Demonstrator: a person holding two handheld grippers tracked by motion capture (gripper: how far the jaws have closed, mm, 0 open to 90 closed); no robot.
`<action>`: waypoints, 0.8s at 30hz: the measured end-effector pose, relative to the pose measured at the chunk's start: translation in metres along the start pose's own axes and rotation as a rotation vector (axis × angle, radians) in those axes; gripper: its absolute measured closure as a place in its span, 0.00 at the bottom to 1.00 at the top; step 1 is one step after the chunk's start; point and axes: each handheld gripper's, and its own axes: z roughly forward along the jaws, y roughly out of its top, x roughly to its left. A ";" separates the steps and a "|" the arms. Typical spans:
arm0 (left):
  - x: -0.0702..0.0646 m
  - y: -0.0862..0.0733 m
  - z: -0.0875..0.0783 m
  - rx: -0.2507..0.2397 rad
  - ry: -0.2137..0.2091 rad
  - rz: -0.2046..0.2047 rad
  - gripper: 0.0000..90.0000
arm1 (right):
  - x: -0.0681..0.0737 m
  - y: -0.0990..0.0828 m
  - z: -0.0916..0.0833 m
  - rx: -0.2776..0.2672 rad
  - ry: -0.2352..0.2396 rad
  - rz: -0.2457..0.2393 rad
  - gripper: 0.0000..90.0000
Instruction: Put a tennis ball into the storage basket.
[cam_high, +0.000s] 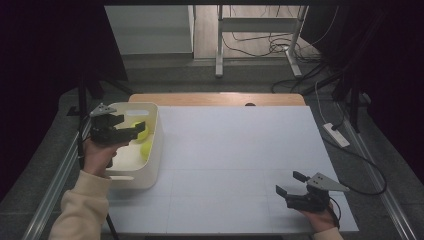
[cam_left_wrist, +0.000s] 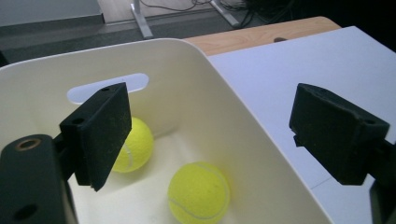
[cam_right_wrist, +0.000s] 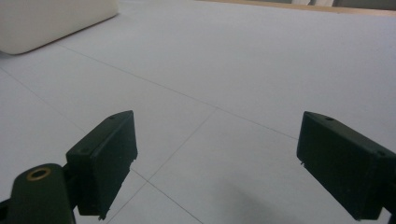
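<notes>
A cream plastic bin (cam_high: 151, 150) stands at the table's left edge with two yellow tennis balls inside. One ball (cam_left_wrist: 198, 192) lies near the bin's middle, the other ball (cam_left_wrist: 137, 144) toward its far wall. My left gripper (cam_high: 131, 126) hovers over the bin, open and empty, its jaws spread wide above the balls (cam_high: 145, 149). Low over the white table surface (cam_high: 235, 150) at the front right, my right gripper (cam_high: 291, 183) is open with nothing between its fingers. The bin's corner (cam_right_wrist: 51, 21) sits far off in the right gripper view.
A wooden strip (cam_high: 217, 98) runs along the table's far edge. Beyond it are a desk frame (cam_high: 260, 30) and cables on the floor. A white power strip (cam_high: 336, 135) lies off the table's right side.
</notes>
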 end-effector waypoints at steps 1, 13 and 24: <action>-0.001 0.000 0.000 -0.003 -0.008 0.001 0.15 | 0.000 0.000 0.000 -0.001 -0.001 0.000 0.14; -0.021 -0.002 -0.006 -0.066 -0.141 0.029 0.14 | 0.000 0.000 0.000 -0.001 0.001 0.001 0.14; -0.045 -0.009 -0.008 -0.100 -0.248 0.069 0.16 | 0.001 -0.001 -0.003 0.001 -0.003 0.002 0.14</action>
